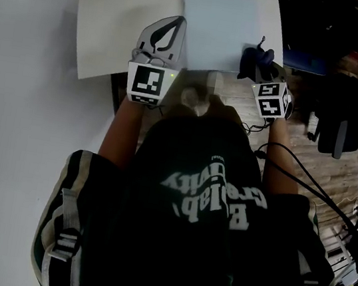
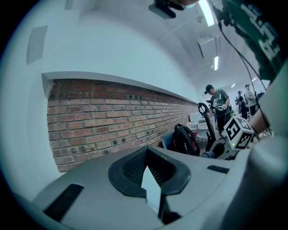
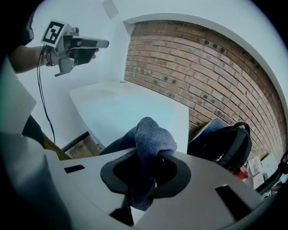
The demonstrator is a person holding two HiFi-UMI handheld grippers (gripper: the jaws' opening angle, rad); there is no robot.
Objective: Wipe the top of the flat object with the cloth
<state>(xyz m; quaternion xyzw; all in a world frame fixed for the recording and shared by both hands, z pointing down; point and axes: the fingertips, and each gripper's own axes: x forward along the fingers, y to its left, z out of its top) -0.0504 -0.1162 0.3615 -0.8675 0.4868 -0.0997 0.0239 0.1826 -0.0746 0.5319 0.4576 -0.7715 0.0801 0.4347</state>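
Observation:
The flat object [image 1: 218,24] is a pale blue-white sheet lying on the white table [image 1: 117,21]; it also shows in the right gripper view [image 3: 130,108]. My right gripper [image 1: 261,51] hovers at the sheet's near right corner. It is shut on a dark blue cloth [image 1: 253,61], which bulges up between its jaws [image 3: 150,134]. At the sheet's left edge my left gripper [image 1: 178,23] is held up off the table, tips together and nothing held. Its own view [image 2: 150,173] points at the brick wall, and from the right gripper view it [image 3: 83,45] hangs in the air.
A brick wall [image 3: 216,67] runs behind the table. A black backpack [image 3: 225,143] and a blue case sit past the table's right edge. Cables [image 1: 307,186] trail over the wooden floor at the right. People [image 2: 220,108] stand far off.

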